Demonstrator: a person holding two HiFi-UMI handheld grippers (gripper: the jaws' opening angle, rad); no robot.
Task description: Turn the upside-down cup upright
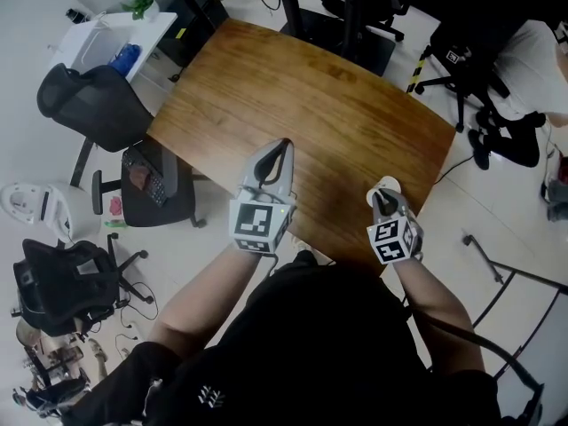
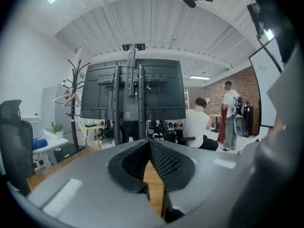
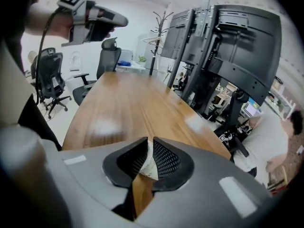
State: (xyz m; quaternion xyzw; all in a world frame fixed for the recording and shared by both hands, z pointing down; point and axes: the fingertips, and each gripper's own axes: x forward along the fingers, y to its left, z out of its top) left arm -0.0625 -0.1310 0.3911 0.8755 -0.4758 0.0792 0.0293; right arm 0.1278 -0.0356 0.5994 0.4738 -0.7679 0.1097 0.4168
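A small white cup (image 1: 388, 185) shows as a pale round shape just past my right gripper (image 1: 384, 200), near the right edge of the wooden table (image 1: 337, 105). In the right gripper view the cup's white wall (image 3: 148, 163) is pinched between the two dark jaws of that gripper (image 3: 148, 142), which is shut on it and tilted down over the table. Which way the cup's mouth faces I cannot tell. My left gripper (image 1: 283, 146) hovers over the table's near middle with its tips together and nothing between them (image 2: 145, 142). It also shows raised at the upper left of the right gripper view (image 3: 97, 17).
Black office chairs (image 1: 93, 105) stand left of the table, one (image 1: 151, 180) with items on its seat, next to a white desk (image 1: 115, 34). A black monitor stand (image 1: 311, 7) rises at the table's far side. A seated person (image 1: 532, 60) is at the far right.
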